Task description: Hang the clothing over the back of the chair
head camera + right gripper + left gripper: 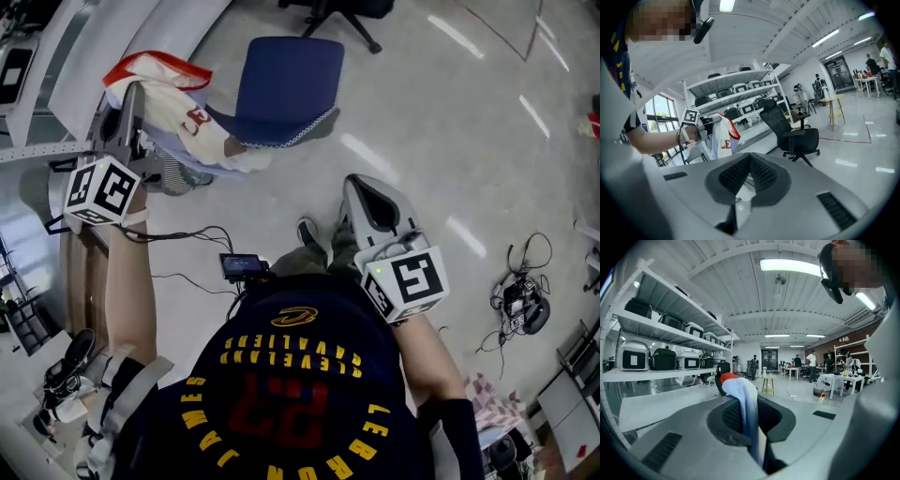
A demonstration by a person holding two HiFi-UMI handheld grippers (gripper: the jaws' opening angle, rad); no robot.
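Observation:
A white jersey with red trim (187,108) hangs from my left gripper (134,94), which is shut on its upper edge at the upper left. Its lower folds reach the near-left edge of the blue chair (281,84). In the left gripper view the cloth (736,385) drapes out between the closed jaws of the left gripper (743,404). My right gripper (361,187) is nearer the body, to the right of the chair and apart from the jersey, shut and holding nothing. The right gripper view shows its jaws (750,157) meeting, the jersey (723,138) at left and a dark chair (787,129) beyond.
White shelving with cases (661,357) runs along the left. Cables and a small device (242,265) lie on the floor near the person's feet. More cables (520,305) lie at right. A black chair base (342,14) stands behind the blue chair.

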